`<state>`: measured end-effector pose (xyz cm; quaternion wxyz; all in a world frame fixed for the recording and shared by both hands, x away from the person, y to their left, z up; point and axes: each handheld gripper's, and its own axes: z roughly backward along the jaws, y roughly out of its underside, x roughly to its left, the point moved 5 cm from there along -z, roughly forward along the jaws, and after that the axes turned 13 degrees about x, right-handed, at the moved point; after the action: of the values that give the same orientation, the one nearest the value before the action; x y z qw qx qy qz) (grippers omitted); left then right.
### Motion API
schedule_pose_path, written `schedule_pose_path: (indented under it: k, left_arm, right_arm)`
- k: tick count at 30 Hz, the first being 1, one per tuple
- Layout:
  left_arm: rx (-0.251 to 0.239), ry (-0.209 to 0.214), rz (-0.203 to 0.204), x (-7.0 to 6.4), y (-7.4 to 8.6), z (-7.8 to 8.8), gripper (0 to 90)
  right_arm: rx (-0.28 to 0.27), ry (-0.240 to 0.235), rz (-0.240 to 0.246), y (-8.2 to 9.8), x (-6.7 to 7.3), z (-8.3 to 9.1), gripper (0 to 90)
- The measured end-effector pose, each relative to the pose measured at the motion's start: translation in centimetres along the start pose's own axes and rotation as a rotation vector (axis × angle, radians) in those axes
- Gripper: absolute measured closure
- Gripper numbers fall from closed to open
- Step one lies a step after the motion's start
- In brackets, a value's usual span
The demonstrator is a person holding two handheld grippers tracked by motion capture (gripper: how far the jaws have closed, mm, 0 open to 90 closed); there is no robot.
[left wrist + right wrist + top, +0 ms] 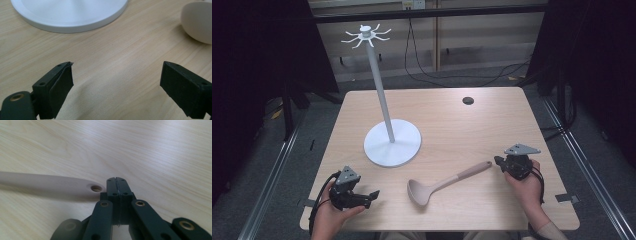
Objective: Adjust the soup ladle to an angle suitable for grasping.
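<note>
- One wooden table [462, 125] carries everything.
- White stand [392, 142] rises at about ten o'clock from the table's middle, hooks at its top.
- Beige ladle [447, 182] lies at six o'clock, bowl toward the left gripper, handle end just beside the right gripper.
- Left gripper [117, 82], at seven o'clock, has jaws wide apart, nothing between.
- Right gripper [116, 181], at four o'clock, has jaws pressed together, empty, beside the handle's hole.
</note>
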<state>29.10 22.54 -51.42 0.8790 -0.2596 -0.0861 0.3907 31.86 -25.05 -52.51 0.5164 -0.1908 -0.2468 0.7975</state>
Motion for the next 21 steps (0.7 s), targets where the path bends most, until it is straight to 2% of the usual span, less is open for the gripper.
schedule_pose_path:
  k: [6,10,12,14,15,16,20,21]
  left_arm:
    - [0.003,0.002,-0.004,0.0,-0.1,-0.1,11.0]
    - [0.001,0.004,-0.003,-0.1,-0.2,-0.1,11.0]
    - [0.001,0.002,-0.004,-0.1,-0.2,-0.2,11.0]
    - [0.005,0.003,-0.004,0.0,-0.1,-0.2,11.0]
    - [0.010,0.003,-0.004,0.1,-0.1,-0.1,11.0]
    - [0.007,0.001,-0.004,0.1,-0.1,-0.1,11.0]
    - [0.006,0.002,0.001,0.1,-0.1,-0.1,11.0]
    - [0.005,-0.008,-0.009,0.1,-0.2,-0.1,11.0]
  right_arm:
    - [0.000,-0.008,0.007,-0.2,-0.2,-0.7,90.0]
    - [0.023,-0.003,0.021,-0.3,-0.4,-1.6,90.0]
    - [0.042,-0.023,0.010,-0.2,-0.2,-2.0,90.0]
    - [0.041,-0.035,0.016,-0.2,-0.1,-2.1,90.0]
    - [0.051,-0.024,0.044,-0.4,0.2,-2.1,90.0]
    - [0.054,-0.025,0.048,-0.3,0.2,-2.0,90.0]
    - [0.055,-0.045,0.036,-0.3,0.6,-2.0,90.0]
    - [0.054,-0.050,0.039,-0.3,0.7,-2.0,90.0]
